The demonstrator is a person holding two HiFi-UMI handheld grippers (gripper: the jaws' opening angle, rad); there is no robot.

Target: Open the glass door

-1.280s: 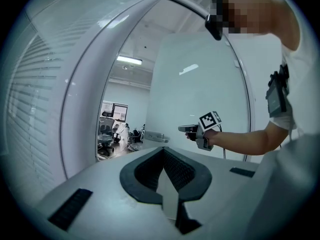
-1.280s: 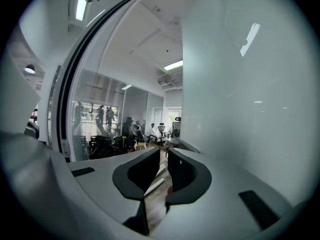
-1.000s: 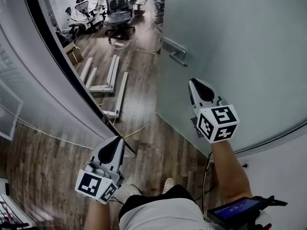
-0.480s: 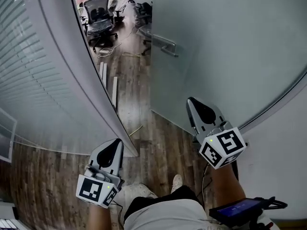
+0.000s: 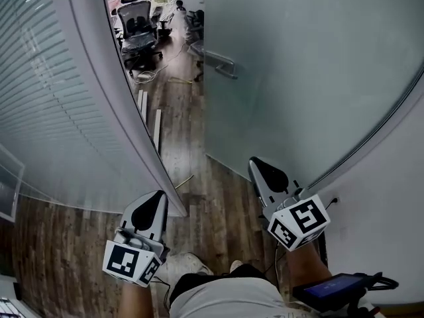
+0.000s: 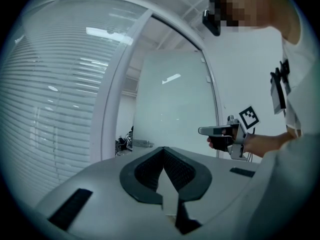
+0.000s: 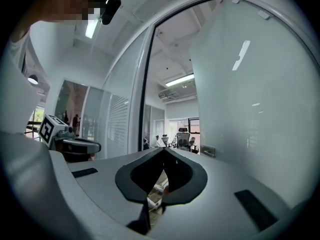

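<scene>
The frosted glass door (image 5: pixel 298 78) stands swung open, its metal lever handle (image 5: pixel 222 65) far up the head view. My right gripper (image 5: pixel 256 167) is shut and empty, low beside the door's bottom edge, well short of the handle. My left gripper (image 5: pixel 156 197) is also shut and empty, by the foot of the door frame (image 5: pixel 142 144). In the right gripper view the shut jaws (image 7: pixel 164 151) point level through the doorway, with the handle (image 7: pixel 208 151) just to the right. In the left gripper view the shut jaws (image 6: pixel 164 149) face the door (image 6: pixel 170 99).
A frosted glass wall with blinds (image 5: pixel 46 98) runs along the left. Beyond the doorway, office chairs (image 5: pixel 139 22) stand and metal frame parts (image 5: pixel 149 114) lie on the wooden floor. A white wall (image 5: pixel 391 197) closes the right. A tablet (image 5: pixel 331 287) hangs at my waist.
Both grippers and the view have drawn back from the door. The right gripper has sunk in the picture, away from the handle. The left gripper has shifted only a little.
</scene>
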